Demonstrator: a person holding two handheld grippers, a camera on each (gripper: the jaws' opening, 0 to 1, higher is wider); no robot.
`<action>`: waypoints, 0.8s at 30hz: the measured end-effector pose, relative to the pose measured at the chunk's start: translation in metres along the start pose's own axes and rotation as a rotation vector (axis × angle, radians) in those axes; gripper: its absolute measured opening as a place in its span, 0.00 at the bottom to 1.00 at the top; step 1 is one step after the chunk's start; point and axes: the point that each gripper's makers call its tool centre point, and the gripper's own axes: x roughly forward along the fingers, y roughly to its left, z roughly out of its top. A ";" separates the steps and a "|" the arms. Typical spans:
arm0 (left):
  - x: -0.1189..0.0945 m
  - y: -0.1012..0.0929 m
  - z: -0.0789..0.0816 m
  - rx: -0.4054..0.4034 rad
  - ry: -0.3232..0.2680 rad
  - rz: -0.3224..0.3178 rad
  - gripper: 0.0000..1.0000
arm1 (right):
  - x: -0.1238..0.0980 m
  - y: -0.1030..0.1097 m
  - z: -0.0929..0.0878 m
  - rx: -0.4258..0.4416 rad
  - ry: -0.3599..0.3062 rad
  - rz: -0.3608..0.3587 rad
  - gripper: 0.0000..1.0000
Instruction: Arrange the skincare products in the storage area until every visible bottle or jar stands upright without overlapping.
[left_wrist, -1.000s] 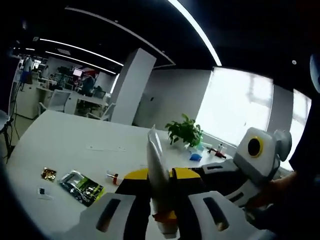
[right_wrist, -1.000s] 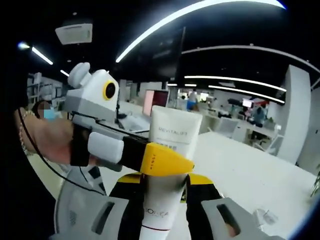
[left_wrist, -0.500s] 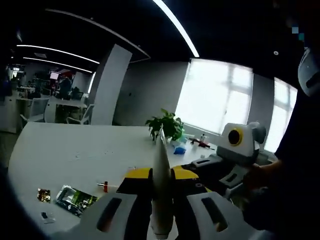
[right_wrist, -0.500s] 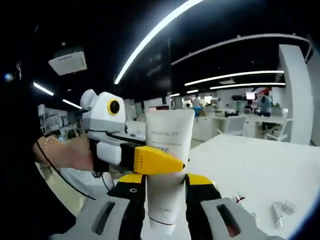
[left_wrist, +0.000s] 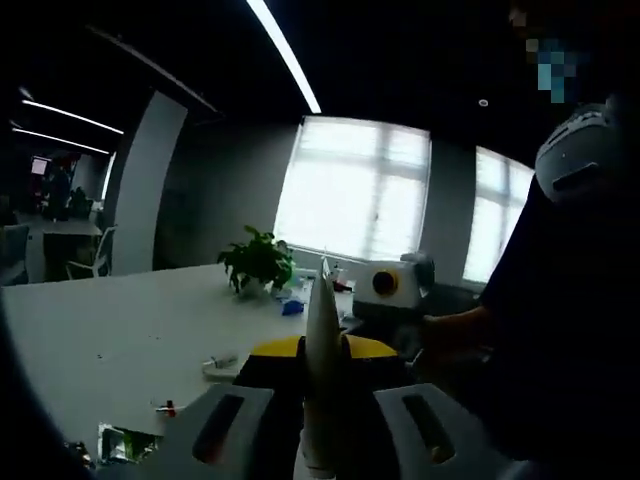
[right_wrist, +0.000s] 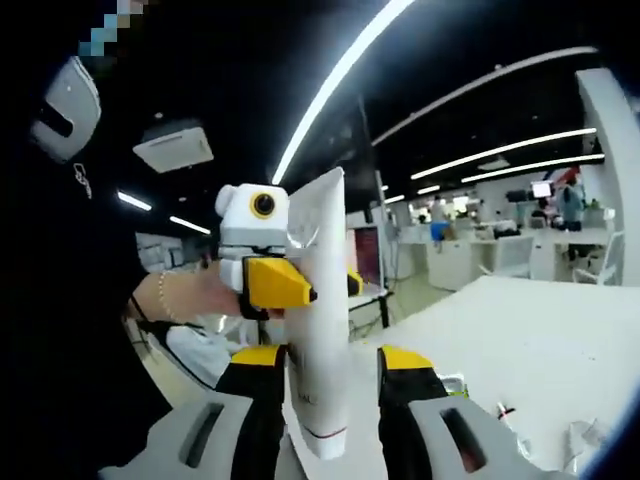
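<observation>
A white skincare tube (right_wrist: 322, 320) stands upright with its crimped end up, held in the air above the table. In the left gripper view the tube (left_wrist: 320, 360) shows edge-on between my left gripper's (left_wrist: 320, 352) yellow-tipped jaws. From the right gripper view, the left gripper (right_wrist: 300, 284) comes in from the left, shut on the tube's middle. The tube's lower end hangs between my right gripper's (right_wrist: 333, 358) jaws, with a gap on its right side. The right gripper (left_wrist: 380, 300) shows small beyond the tube, in a person's hand.
A white table (left_wrist: 120, 320) carries a potted plant (left_wrist: 258, 265), a blue item (left_wrist: 292, 307), a green packet (left_wrist: 125, 442) and a small red-capped item (left_wrist: 165, 408). A person's hand (right_wrist: 190, 295) holds the left gripper. Desks and chairs stand behind.
Both cameras have swung round. In the right gripper view the tube has turned from face-on to nearly edge-on, leaving a gap at the right jaw. The right gripper looks farther off.
</observation>
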 end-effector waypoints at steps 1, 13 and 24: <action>0.001 -0.003 0.000 0.005 0.010 -0.018 0.08 | -0.001 0.003 0.002 0.011 -0.003 0.027 0.27; 0.012 -0.026 -0.006 0.027 0.053 -0.112 0.08 | 0.000 0.021 0.000 -0.018 0.050 0.188 0.19; 0.008 -0.023 -0.006 0.000 0.061 -0.106 0.09 | 0.004 0.024 -0.003 -0.011 0.054 0.223 0.12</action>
